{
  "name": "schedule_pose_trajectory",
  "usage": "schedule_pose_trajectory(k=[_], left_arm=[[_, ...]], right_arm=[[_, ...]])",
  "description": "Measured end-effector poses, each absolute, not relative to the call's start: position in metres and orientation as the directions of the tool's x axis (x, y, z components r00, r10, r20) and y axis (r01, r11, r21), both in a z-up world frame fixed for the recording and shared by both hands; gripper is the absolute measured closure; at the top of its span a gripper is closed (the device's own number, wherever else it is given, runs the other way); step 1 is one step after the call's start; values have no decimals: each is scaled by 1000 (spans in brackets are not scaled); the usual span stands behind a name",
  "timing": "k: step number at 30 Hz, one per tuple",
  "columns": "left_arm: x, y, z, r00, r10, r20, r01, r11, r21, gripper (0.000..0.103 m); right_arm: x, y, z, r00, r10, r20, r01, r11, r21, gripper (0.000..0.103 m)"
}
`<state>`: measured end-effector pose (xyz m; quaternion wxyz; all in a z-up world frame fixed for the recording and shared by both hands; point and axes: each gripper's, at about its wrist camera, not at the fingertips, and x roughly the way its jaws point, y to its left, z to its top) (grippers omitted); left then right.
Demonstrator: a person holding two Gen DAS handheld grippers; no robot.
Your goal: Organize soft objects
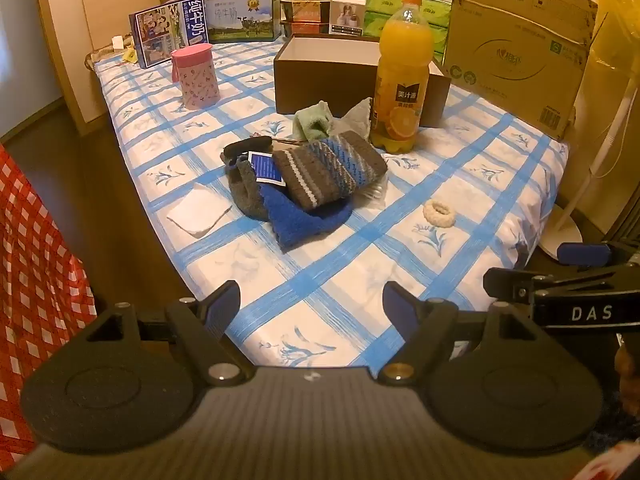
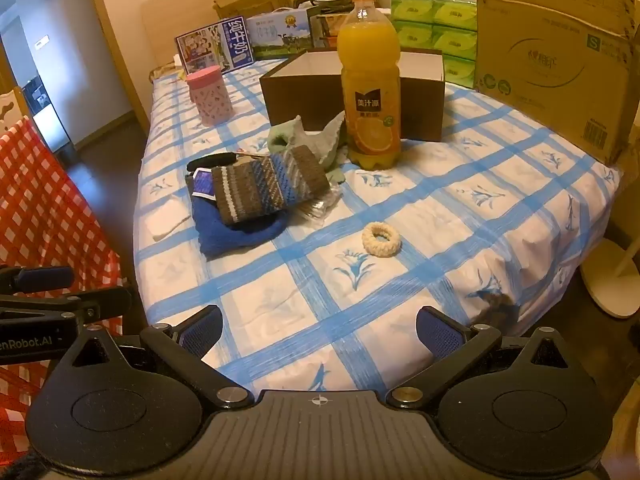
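Observation:
A pile of grey, striped and blue knit socks lies mid-table on the blue-checked cloth. Behind it sit a green cloth and a grey cloth. A cream scrunchie lies to the right. An open dark box stands at the back. My left gripper is open and empty above the near table edge. My right gripper is open and empty, also at the near edge.
An orange juice bottle stands before the box. A pink canister, a white napkin, milk cartons, green tissue packs and a large cardboard box line the back and right.

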<state>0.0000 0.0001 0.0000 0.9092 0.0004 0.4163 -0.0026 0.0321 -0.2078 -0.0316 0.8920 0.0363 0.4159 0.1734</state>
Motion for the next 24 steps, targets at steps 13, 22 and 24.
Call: schedule_pose_trajectory(k=[13, 22, 24], left_arm=[[0, 0, 0, 655, 3, -756, 6, 1000, 9, 26], [0, 0, 0, 654, 6, -756, 6, 1000, 12, 26], [0, 0, 0, 655, 5, -756, 6, 1000, 12, 26]], right_arm=[[33, -208, -31, 592, 334, -733, -277, 939, 205, 0], [34, -209, -30, 593, 334, -733, -276, 939, 205, 0], [34, -209, -30, 592, 335, -733, -276, 939, 206, 0]])
